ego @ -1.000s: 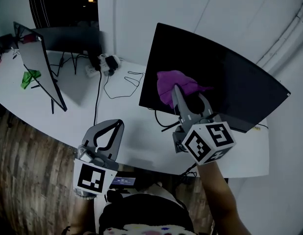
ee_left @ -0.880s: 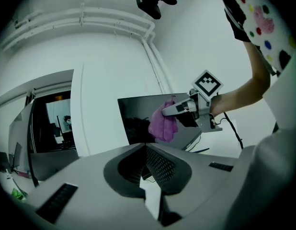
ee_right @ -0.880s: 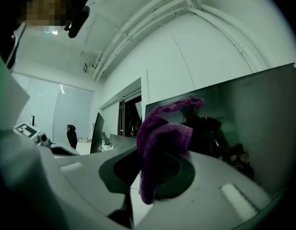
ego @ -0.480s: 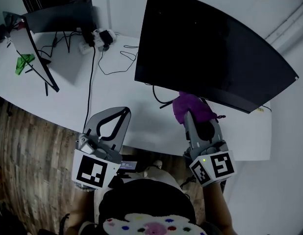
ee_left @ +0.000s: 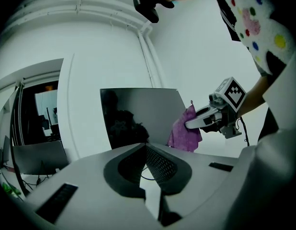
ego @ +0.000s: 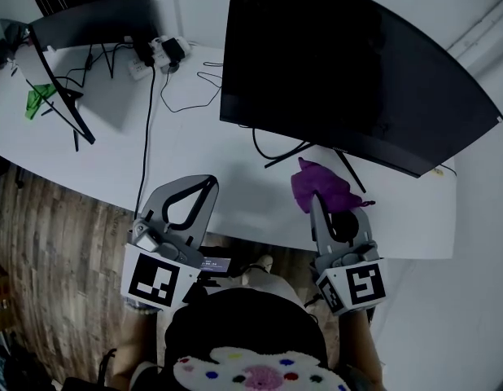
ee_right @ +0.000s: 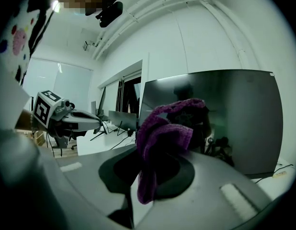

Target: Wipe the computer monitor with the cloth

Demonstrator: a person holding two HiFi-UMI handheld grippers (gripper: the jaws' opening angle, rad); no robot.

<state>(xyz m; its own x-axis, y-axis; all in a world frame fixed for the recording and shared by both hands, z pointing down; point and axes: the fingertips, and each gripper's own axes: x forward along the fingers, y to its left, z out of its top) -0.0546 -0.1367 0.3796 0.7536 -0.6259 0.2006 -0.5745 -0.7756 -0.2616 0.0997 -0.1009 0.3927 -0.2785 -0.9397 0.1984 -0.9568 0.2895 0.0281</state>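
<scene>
Over the front part of the white desk (ego: 194,149), in the head view, the right gripper (ego: 318,204) pinches a crumpled purple knitted cloth (ego: 317,182). It is held just below the lower edge of the large curved black computer monitor (ego: 349,72), near its thin stand legs (ego: 349,169) and clear of the glass. The left gripper (ego: 204,187) hovers well apart from it, tips together.

From the left gripper view, the ribbed jaws meet with nothing between them. Beyond them the cloth (ee_left: 184,132) shows beside the monitor's (ee_left: 138,119) edge.

From the right gripper view, the jaws are clamped on the cloth (ee_right: 162,133), which bunches over them in front of the dark monitor (ee_right: 234,119).
</scene>
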